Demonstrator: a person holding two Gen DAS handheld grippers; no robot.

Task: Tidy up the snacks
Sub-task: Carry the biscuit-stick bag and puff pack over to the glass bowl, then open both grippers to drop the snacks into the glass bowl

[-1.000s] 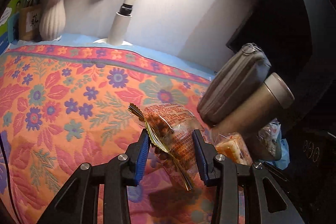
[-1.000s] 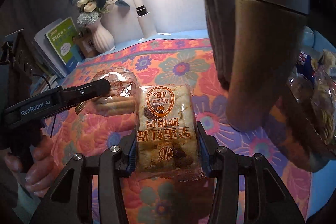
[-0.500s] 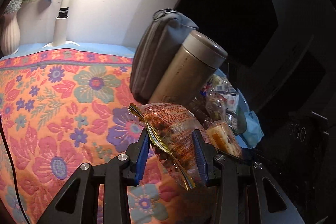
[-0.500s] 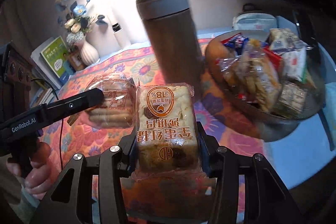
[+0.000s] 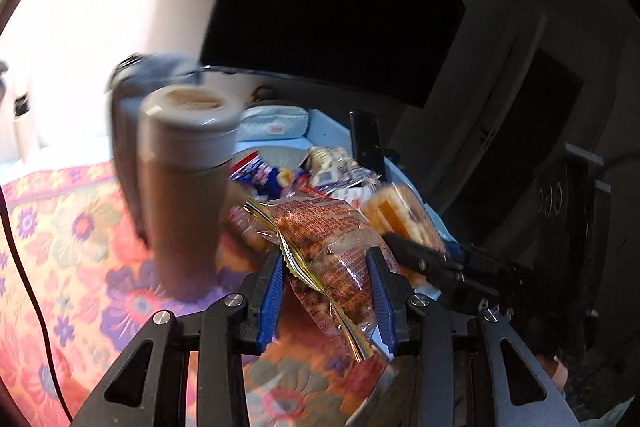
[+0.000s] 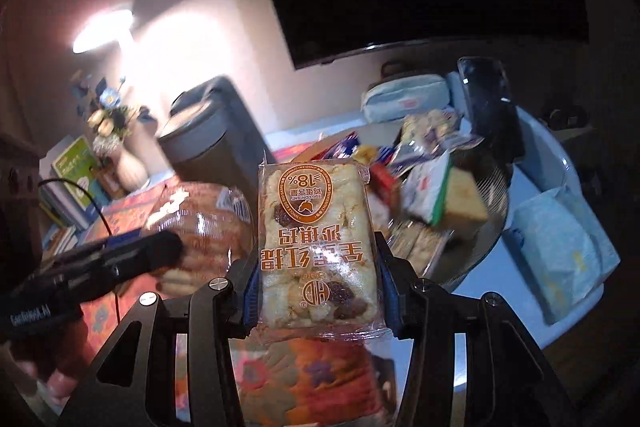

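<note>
1. Floral cloth [image 5: 72,239] covers the surface; snack bowl [image 6: 496,195] sits far right, just beyond the flask [image 5: 180,195].
2. Left fingers [image 5: 326,291] clamp a red packet [image 5: 328,239]; right fingers [image 6: 318,287] clamp a cake bar [image 6: 318,247], long axis along the fingers.
3. Bowl lies ahead-right of both; right is judged nearer.
4. Bar label reads "18%"; left gripper reads "GenRobot.AI".
</note>
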